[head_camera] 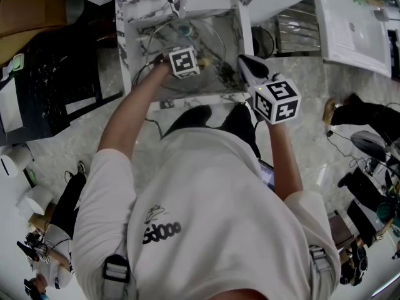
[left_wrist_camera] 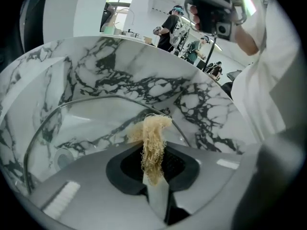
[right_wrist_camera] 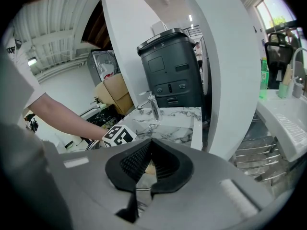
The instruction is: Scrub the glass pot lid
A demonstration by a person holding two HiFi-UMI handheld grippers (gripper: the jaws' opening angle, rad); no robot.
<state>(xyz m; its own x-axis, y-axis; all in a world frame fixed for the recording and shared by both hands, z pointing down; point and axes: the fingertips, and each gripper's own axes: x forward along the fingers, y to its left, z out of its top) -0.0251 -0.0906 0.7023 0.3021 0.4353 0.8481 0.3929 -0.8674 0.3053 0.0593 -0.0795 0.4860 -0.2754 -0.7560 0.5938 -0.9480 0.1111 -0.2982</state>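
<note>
Lid (left_wrist_camera: 96,123) in sink (left_wrist_camera: 144,78), rim adj. to scrubber (left_wrist_camera: 152,143) tip.

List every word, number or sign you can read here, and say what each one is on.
"Sdooo", or close to it, the last letters unsure: black print on the back of the person's white T-shirt.
No letters: only square marker patterns on the left cube and the right cube.
Too small to read: the marks on the black appliance.

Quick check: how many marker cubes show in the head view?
2. One cube on the left gripper, over the sink; the other on the right gripper, at the sink's right front corner. None looks hidden.
</note>
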